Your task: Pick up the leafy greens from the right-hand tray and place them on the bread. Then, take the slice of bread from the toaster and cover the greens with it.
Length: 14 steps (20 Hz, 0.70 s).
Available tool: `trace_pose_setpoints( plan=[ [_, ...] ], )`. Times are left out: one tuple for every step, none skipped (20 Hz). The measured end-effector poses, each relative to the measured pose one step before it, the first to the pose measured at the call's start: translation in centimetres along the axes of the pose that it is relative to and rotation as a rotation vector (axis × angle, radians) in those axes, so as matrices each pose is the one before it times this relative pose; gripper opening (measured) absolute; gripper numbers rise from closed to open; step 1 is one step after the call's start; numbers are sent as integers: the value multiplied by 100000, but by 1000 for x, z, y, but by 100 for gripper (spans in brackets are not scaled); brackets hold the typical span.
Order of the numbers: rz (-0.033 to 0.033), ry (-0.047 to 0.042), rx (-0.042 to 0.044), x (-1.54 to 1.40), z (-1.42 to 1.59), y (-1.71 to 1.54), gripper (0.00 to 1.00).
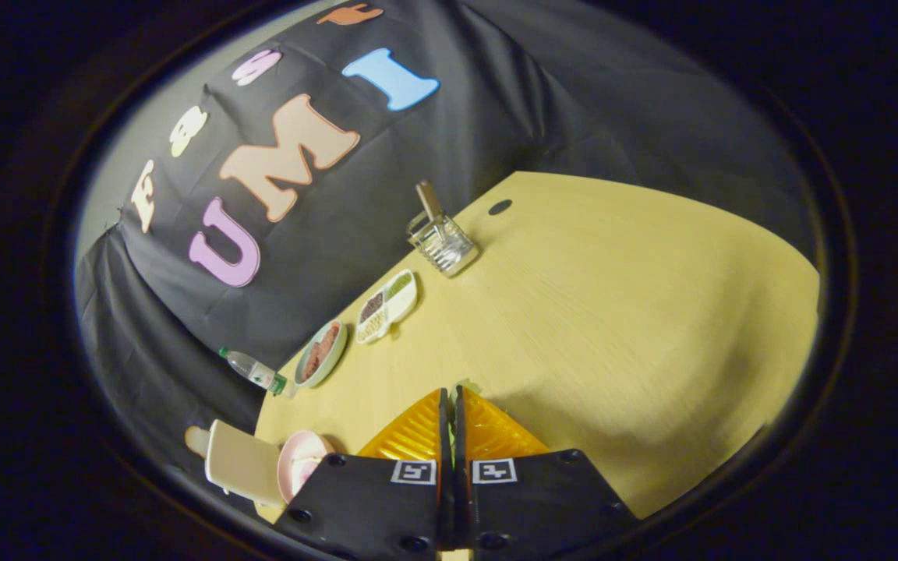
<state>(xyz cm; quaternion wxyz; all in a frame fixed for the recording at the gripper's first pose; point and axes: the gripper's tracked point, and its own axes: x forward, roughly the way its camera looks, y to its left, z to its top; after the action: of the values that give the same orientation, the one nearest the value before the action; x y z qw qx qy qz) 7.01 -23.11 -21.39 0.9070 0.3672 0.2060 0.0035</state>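
A small pale-green scrap, likely a leaf of the leafy greens (468, 386), peeks out at the tips of the tool (450, 401), whose fingers stand pressed nearly together; whether they pinch it I cannot tell for sure. Greens should be light, limp and easily torn, so a gentle pinch at the stem or a thick fold seems best. Relative to the toaster (441, 241), the tool hangs well apart over the table (613, 312); a compartment tray (387, 305) lies just beside the toaster, a round dish (321, 353) beyond that.

A pale bread slice (428, 199) stands upright in the metal toaster (441, 243).
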Motion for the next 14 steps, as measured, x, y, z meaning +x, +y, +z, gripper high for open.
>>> trace_pose_setpoints(
  plan=[
    [1369, -699, -430, -416, 290, 919, 3],
    [1411, -499, -246, -332, 254, 903, 3],
    [1950, -423, -86, -297, 145, 1016, 3],
    [1898, -370, -12, -378, 195, 1136, 3],
    [1760, 50, -328, -332, -11, 1005, 3],
    [1688, 0, -809, -263, 30, 1080, 3],
    [1716, -80, -800, -245, -3, 1054, 3],
    [2274, -160, -157, -271, -44, 1262, 3],
    [2182, -366, 210, -275, -207, 1275, 3],
    [2253, -141, 415, -28, -282, 1335, 3],
    [1613, 251, 150, -21, -556, 1128, 3],
    [1040, 762, -564, 117, -782, 1012, 3],
    [706, 737, -955, 59, -813, 999, 3],
    [1339, 517, -348, 178, -763, 1226, 3]
  ],
)
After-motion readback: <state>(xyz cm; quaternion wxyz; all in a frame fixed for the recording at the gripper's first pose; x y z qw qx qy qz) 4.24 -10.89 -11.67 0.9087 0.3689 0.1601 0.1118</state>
